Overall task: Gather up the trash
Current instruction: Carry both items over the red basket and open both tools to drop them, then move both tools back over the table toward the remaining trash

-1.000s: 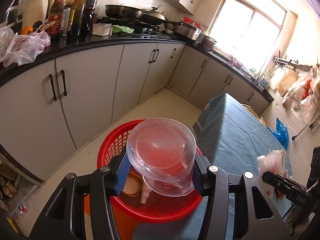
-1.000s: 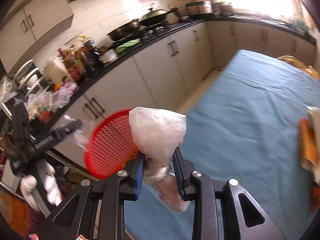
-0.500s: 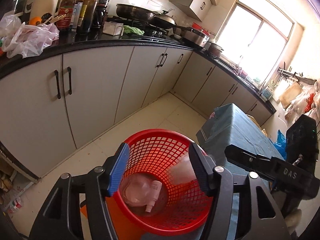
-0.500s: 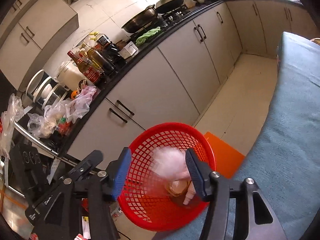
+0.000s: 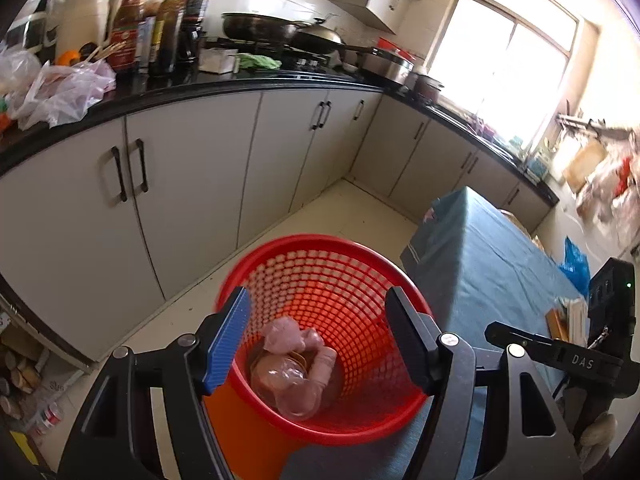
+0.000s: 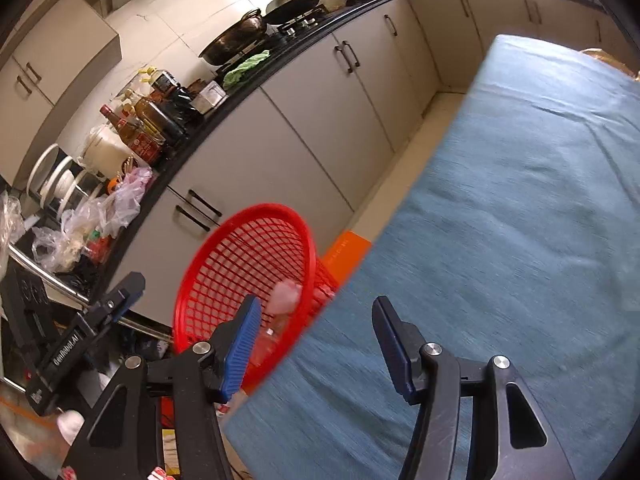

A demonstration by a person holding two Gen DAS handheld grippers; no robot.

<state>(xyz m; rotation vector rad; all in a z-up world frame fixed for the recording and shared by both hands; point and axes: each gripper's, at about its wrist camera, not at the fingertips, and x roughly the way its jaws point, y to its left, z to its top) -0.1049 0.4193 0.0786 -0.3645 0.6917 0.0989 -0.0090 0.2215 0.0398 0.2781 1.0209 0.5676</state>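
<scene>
Both sets of jaws stand released with nothing between them, the left gripper's (image 5: 320,336) having just been widening above the red basket (image 5: 320,264), the right gripper (image 6: 316,340) over the blue-covered counter's (image 6: 520,200) near edge. The bagged trash (image 5: 296,364) lies in the basket's bottom; bare floor (image 5: 320,216) runs open toward the cabinets (image 5: 192,184).

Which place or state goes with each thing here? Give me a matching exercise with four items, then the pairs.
Things:
1. red basket
2. crumpled plastic bag
3. left gripper
4. green cloth

Places or states:
A. on the black counter by the stove
B. on the floor beside the blue-covered table
C. open, nothing between its fingers
D. lying in the basket on a clear plastic container

Pairs: 1-B, 2-D, 3-C, 4-A
</scene>
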